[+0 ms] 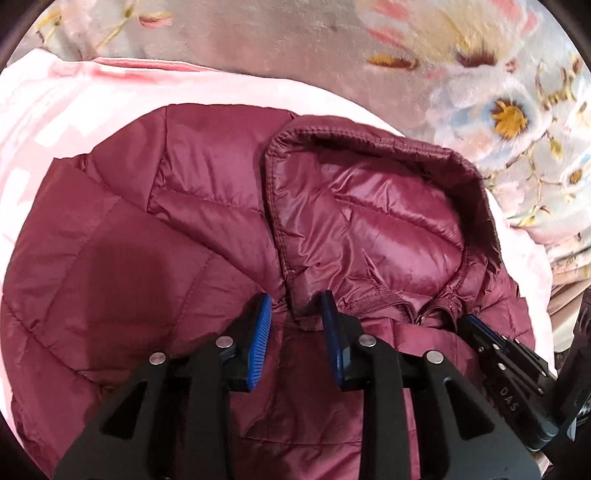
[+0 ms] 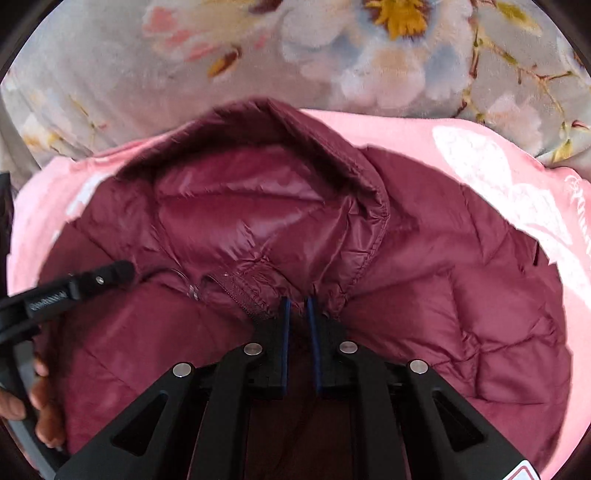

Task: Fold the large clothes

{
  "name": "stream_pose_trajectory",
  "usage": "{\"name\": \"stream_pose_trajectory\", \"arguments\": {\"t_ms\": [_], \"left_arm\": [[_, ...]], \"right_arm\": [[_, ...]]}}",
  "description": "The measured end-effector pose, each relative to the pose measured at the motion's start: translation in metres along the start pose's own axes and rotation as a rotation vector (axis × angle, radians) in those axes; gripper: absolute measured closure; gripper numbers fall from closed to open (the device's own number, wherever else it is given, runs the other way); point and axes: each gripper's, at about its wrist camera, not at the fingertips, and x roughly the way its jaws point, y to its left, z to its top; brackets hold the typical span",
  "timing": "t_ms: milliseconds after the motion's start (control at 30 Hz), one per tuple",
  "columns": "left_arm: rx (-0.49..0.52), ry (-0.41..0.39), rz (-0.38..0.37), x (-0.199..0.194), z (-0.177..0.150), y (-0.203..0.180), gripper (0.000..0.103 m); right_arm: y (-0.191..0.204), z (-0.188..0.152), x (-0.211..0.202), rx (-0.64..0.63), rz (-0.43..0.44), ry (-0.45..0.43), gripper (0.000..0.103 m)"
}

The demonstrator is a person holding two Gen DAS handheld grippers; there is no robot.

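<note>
A maroon puffer jacket [image 1: 207, 229] fills the centre of both frames, lying on a pink garment [image 1: 74, 118] over a floral blanket [image 1: 498, 92]. The left gripper [image 1: 297, 314] stands wide open around the hood's lower edge at lower centre. The right gripper [image 2: 298, 314] is nearly closed, pinching jacket fabric at the collar beside the zipper [image 2: 243, 295].

jacket [image 1: 192, 229]: I see it lying on the cloth [image 1: 55, 122], hood [image 1: 369, 221] on top at the far end
cloth: spread over the blanket [image 1: 280, 33], which lies behind
left gripper [image 1: 297, 310]: at the hood's near edge
right gripper [image 2: 298, 310]: just right of the zipper [image 2: 240, 291]
</note>
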Motion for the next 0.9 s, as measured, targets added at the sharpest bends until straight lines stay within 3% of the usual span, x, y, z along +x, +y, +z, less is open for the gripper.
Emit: {"name": "stream_pose_trajectory", "arguments": {"t_ms": [167, 267, 300, 367, 467, 700, 833, 900], "left_arm": [[0.038, -0.021, 0.018, -0.008, -0.006, -0.001, 0.076], [0.039, -0.081, 0.019, -0.046, -0.01, 0.002, 0.076], [0.053, -0.104, 0.035, -0.056, -0.012, 0.002, 0.07], [0.071, -0.115, 0.101, -0.069, -0.021, 0.006, 0.063], [0.081, -0.052, 0.143, -0.064, -0.036, 0.017, 0.063], [0.106, -0.044, 0.174, -0.057, -0.052, 0.024, 0.063], [0.055, -0.051, 0.107, -0.067, -0.037, 0.021, 0.057], [0.004, -0.08, 0.057, -0.073, -0.015, 0.02, 0.042]], "right_arm": [[0.006, -0.003, -0.005, -0.037, -0.045, -0.027, 0.094], [0.017, -0.008, -0.038, -0.032, 0.02, -0.085, 0.09], [0.025, -0.014, -0.051, -0.043, 0.049, -0.109, 0.09], [0.041, -0.024, -0.056, -0.068, 0.102, -0.093, 0.09], [0.056, -0.045, -0.041, -0.105, 0.102, -0.021, 0.09], [0.052, -0.057, -0.029, -0.061, 0.13, 0.017, 0.091], [0.031, -0.041, -0.045, 0.013, 0.174, -0.026, 0.088], [0.012, -0.029, -0.049, 0.083, 0.197, -0.047, 0.084]]}}
